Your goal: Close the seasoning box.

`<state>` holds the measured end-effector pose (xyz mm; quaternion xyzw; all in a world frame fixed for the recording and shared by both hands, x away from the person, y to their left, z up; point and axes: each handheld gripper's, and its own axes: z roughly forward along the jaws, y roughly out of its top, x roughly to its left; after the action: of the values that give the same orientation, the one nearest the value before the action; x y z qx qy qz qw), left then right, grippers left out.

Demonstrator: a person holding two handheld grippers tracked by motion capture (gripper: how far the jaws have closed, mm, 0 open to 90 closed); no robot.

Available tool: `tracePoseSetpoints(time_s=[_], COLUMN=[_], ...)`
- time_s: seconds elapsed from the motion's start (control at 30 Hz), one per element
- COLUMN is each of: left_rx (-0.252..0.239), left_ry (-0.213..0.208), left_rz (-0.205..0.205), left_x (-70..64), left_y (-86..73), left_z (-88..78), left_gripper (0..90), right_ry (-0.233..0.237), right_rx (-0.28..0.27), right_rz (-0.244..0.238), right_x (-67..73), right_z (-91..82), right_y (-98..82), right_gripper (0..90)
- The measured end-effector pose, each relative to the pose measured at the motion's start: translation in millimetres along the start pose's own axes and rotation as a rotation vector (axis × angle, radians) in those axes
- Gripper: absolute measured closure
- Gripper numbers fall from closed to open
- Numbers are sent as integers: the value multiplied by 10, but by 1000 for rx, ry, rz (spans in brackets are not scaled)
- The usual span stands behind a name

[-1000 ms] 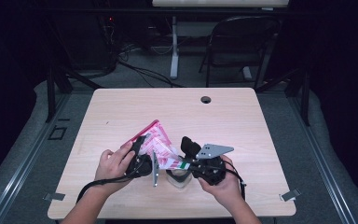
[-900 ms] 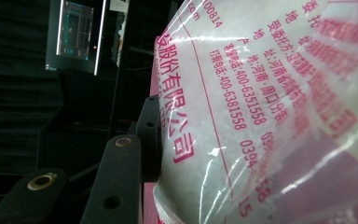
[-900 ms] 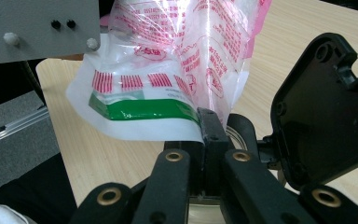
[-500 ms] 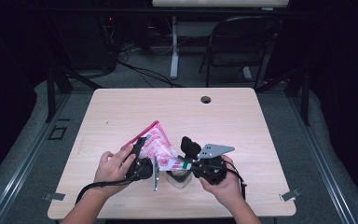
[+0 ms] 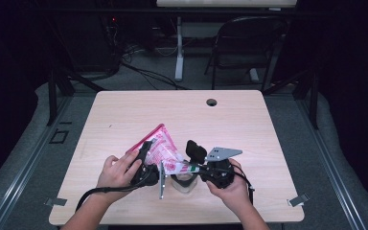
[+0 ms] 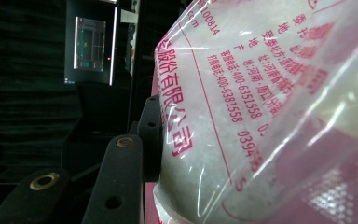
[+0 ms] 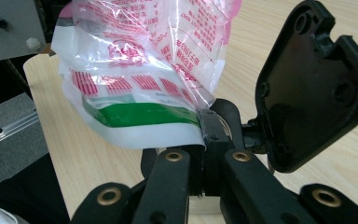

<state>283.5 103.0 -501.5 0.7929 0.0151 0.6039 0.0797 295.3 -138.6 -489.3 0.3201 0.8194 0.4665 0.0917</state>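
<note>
Centrally: wooden table (image 5: 124, 120), grommet hole (image 5: 212, 102) at one o'clock; chair (image 5: 249, 43) beyond. Left gripper (image 5: 146, 165) and right gripper (image 5: 191, 165) both pinch pink bag (image 5: 160, 146).

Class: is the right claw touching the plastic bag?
Touching. In the right gripper view, the right claw stands shut on the bag's white edge, pinching it.

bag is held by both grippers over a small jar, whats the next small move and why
Probably tip the bag a little further toward the jar. The left gripper holds the bag's full body raised above the table, the right gripper is shut on its lower edge just above the jar. Whether that edge is open cannot be told.
</note>
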Motion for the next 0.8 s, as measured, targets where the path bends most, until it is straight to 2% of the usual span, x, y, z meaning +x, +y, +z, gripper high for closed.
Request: tracePoseSetpoints(time_s=[0.5,0.8], left_rx=[-17,-25], left_ry=[30,45], left_rz=[39,59], left_x=[12,16], left_y=[50,88], left_z=[-44,-65], left_gripper=[653,657], right_ry=[-13,-19], right_rx=[10,7], right_rz=[9,31], right_x=[-44,-71], right_z=[9,37], right_y=[-23,-48], right_gripper=[900,900])
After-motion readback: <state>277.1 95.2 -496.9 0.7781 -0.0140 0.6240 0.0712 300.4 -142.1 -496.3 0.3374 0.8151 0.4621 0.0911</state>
